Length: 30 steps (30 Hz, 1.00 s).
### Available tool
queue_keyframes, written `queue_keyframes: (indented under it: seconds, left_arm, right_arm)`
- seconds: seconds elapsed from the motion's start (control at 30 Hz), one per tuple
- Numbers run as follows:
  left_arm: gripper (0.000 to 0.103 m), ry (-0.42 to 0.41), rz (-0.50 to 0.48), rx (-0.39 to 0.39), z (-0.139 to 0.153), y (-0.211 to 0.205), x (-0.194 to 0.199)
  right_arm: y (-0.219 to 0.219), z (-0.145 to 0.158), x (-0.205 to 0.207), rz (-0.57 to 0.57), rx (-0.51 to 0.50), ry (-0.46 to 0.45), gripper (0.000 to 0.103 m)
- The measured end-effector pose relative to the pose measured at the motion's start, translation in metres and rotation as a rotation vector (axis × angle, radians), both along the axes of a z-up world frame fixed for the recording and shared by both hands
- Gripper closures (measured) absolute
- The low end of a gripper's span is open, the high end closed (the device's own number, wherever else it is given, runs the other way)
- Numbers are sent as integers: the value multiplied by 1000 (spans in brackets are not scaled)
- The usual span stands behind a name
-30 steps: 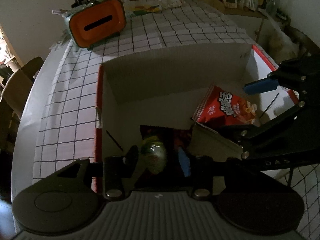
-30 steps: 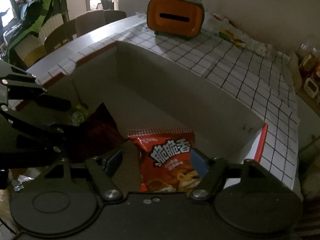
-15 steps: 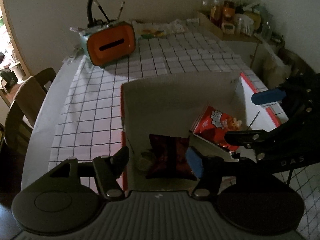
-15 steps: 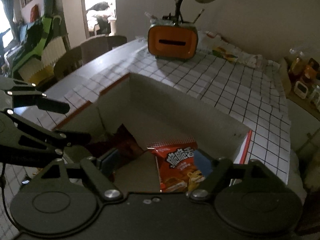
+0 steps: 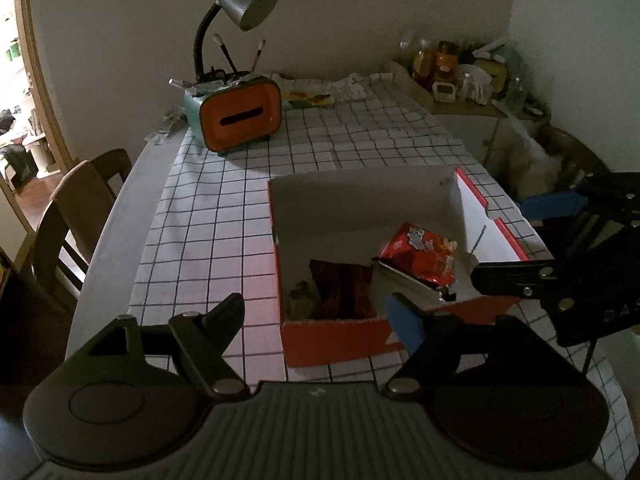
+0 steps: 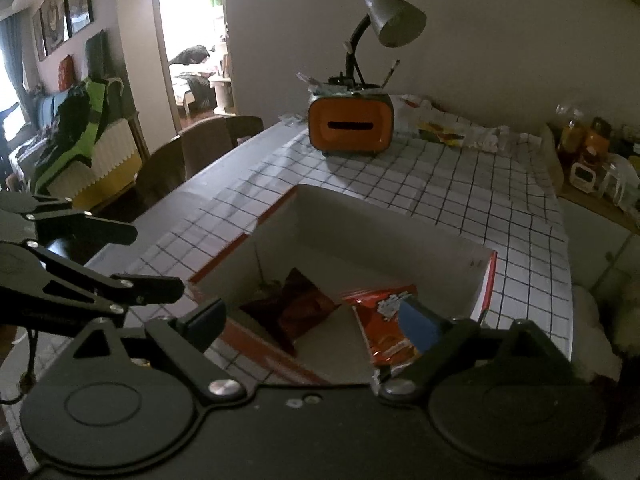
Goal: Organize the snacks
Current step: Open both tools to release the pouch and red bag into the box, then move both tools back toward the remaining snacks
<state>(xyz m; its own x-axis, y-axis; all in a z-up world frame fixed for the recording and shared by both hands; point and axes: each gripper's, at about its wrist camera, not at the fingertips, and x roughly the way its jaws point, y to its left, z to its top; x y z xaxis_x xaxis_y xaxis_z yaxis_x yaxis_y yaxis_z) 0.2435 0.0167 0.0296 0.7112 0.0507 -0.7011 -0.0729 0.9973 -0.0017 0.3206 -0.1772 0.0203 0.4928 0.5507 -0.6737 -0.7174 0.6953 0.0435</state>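
An open red cardboard box [image 5: 332, 338] with white inner walls sits on the checked tablecloth; it also shows in the right wrist view [image 6: 486, 280]. Inside lie a red snack bag [image 5: 420, 254] [image 6: 384, 328], a dark red snack bag [image 5: 340, 288] [image 6: 300, 312] and a small greenish packet [image 5: 298, 294]. My left gripper [image 5: 320, 318] is open and empty, above the box's near edge. My right gripper [image 6: 316, 320] is open and empty, above the box's right side; it shows at the right of the left wrist view [image 5: 516, 236].
An orange tissue holder [image 5: 240, 118] [image 6: 350, 128] with a grey desk lamp [image 5: 244, 4] stands at the table's far end. Wrappers [image 5: 316, 96] lie behind it. Chairs [image 5: 76, 208] stand left. A side shelf with jars [image 5: 452, 72] is at the far right.
Both grippers have pulled up and back from inside the box. The left gripper let go of the greenish packet, which now lies in the box beside the dark red bag.
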Motion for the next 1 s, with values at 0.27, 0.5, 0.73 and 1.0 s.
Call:
queue_keyframes:
  seconds: [0.27,0.5,0.73,1.0]
  left_arm:
    - [20,-49,-25,-4,11,0,-40]
    - [14,-93,-42,-7,19,0,-70]
    - [11,-123,-54,-24,21,5,-97]
    - [5,-156,-39,-43,19,12,-125]
  right_arm:
    - [-5,10,-43,-22,34,-10,3]
    - [-6,18,-76,-38,59,-28,0]
    - [-8,20,-103,-54,77,-29,0]
    - [-17,11,-121,-95,68,-32,0]
